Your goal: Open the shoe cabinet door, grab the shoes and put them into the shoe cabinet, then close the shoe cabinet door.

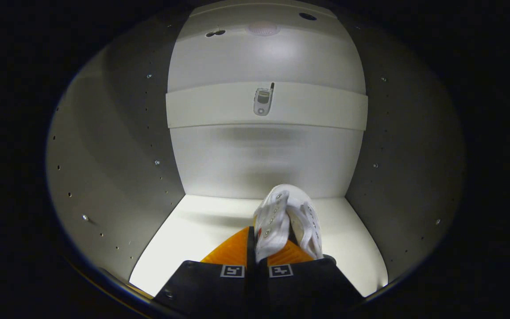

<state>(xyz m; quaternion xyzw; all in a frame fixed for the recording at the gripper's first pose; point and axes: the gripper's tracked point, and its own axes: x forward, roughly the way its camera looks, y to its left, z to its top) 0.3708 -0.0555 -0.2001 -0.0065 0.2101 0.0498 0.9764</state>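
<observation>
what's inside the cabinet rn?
Inside the white shoe cabinet: a silver flip phone on the upper shelf, and a white canvas sneaker gripped in the tongs. The floor under the sneaker is hidden.

We see a white cloth shoe (288, 221) with metal eyelets, a smooth matt shoe cabinet (113, 146) of laminated board, its floor (193, 239) faintly glossy.

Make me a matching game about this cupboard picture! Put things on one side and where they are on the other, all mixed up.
Things:
1. white shoe
2. phone
3. gripper
4. cabinet floor

Places:
A. on the upper shelf
B. pinched between the fingers
C. under the shoe, brightly lit
D. shut on the shoe, inside the cabinet

Pairs: 1-B, 2-A, 3-D, 4-C
</observation>
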